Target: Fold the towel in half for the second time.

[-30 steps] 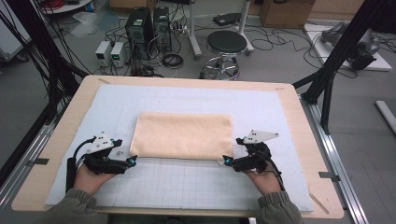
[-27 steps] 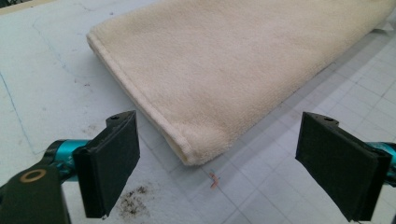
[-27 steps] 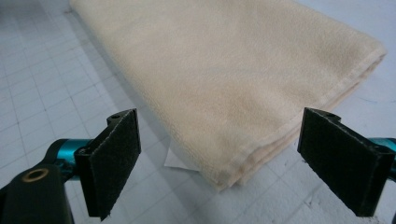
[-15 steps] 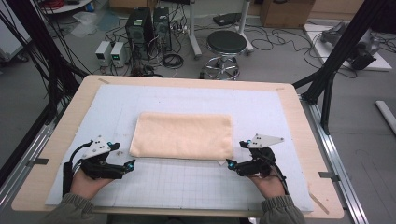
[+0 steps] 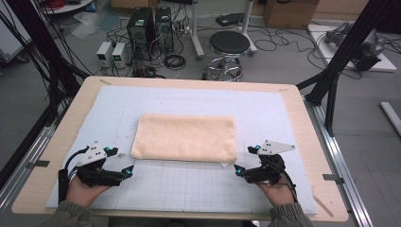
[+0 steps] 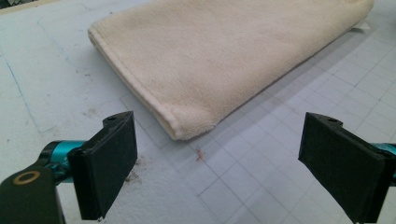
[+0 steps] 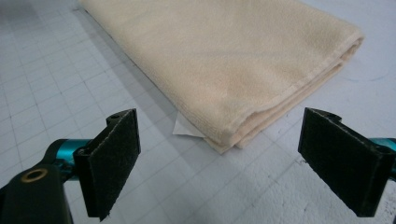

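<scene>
A cream towel [image 5: 184, 137], folded into a flat rectangle, lies in the middle of the pale gridded mat [image 5: 189, 189]. My left gripper [image 5: 120, 161] stands open just short of the towel's near left corner, apart from it. My right gripper [image 5: 243, 159] is open a little off the near right corner. In the left gripper view the towel's corner [image 6: 187, 128] lies ahead of the open left gripper [image 6: 219, 168]. In the right gripper view the stacked corner layers [image 7: 233, 140] lie ahead of the open right gripper [image 7: 219, 163]. A white tag [image 7: 187, 128] pokes out from under that corner.
The mat covers a wooden table [image 5: 307, 123] with bare wood along its edges. Beyond the far edge are a black stool [image 5: 229, 45], computer towers [image 5: 151, 23] and cables on the floor. Black frame posts [image 5: 340, 56] rise at both sides.
Both grippers have drawn back toward the person from the towel's near corners. The towel lies where it was.
</scene>
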Demonstrator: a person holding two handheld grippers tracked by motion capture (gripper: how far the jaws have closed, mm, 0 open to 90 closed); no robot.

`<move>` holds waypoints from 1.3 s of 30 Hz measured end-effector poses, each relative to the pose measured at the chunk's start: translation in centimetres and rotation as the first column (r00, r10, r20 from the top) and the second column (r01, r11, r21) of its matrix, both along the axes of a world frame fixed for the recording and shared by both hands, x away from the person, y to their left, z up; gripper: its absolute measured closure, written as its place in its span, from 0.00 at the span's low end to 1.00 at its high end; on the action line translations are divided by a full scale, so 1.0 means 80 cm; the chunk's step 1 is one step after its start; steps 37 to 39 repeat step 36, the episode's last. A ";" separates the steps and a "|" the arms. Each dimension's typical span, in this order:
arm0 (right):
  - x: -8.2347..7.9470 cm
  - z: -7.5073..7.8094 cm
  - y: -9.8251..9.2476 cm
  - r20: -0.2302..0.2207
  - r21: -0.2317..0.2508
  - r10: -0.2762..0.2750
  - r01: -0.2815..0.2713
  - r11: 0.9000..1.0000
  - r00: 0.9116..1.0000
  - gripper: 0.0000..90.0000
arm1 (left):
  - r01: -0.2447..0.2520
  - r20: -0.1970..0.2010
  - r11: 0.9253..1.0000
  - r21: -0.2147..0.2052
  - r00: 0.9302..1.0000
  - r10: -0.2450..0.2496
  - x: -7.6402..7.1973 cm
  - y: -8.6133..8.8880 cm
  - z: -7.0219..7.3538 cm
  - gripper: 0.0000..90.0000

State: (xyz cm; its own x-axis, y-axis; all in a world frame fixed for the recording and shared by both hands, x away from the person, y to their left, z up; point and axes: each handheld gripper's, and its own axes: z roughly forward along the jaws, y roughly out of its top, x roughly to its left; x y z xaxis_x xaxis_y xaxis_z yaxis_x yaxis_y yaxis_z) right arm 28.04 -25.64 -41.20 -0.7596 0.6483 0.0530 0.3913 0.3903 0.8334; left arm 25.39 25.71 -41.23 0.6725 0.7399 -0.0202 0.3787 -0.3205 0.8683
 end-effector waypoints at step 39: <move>-0.032 -0.005 -0.023 0.009 0.015 0.001 -0.001 1.000 1.000 0.14 | -0.003 0.008 1.000 0.010 1.000 0.003 -0.025 0.016 -0.001 0.13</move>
